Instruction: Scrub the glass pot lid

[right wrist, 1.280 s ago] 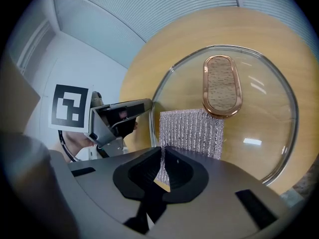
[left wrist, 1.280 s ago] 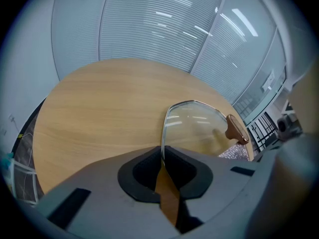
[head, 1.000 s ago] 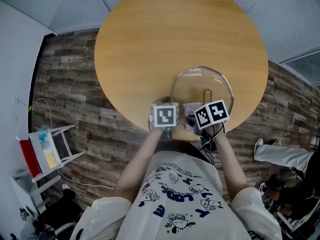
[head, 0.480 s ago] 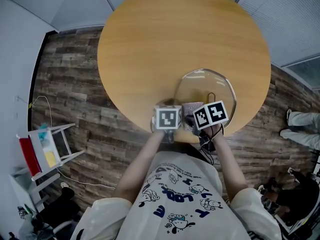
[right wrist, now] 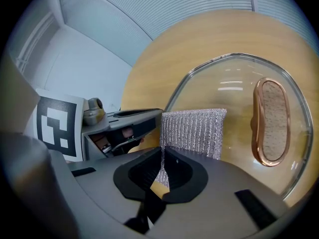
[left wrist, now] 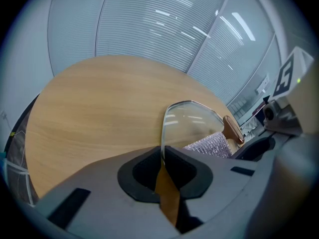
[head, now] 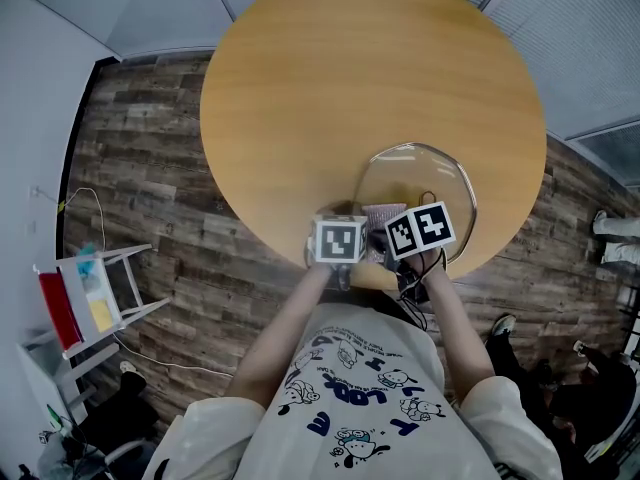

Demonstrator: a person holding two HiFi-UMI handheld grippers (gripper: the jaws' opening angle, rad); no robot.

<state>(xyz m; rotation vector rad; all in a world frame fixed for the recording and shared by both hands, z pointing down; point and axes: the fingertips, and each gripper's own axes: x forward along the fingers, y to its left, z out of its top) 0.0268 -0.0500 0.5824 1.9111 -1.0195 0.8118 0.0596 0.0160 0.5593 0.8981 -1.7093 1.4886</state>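
Observation:
The glass pot lid (head: 415,190) lies at the near right of the round wooden table (head: 340,78), its copper-rimmed handle (right wrist: 271,121) facing up. My left gripper (left wrist: 161,156) is shut on the lid's near rim (left wrist: 162,133) and holds the lid tilted on edge in the left gripper view. My right gripper (right wrist: 161,159) is shut on a silvery scrubbing cloth (right wrist: 192,129), which rests flat against the glass next to the handle. In the head view both marker cubes sit side by side at the table's near edge, with the cloth (head: 380,216) between them.
The lid (right wrist: 234,83) sits close to the table's near edge, beyond which is wood-plank floor (head: 150,168). A small white rack (head: 95,298) stands on the floor at the left. A person's legs (head: 615,238) show at the far right.
Both grippers and the lid have stayed nearly still, shifting only a little to the right in view. The person on the right has walked farther away.

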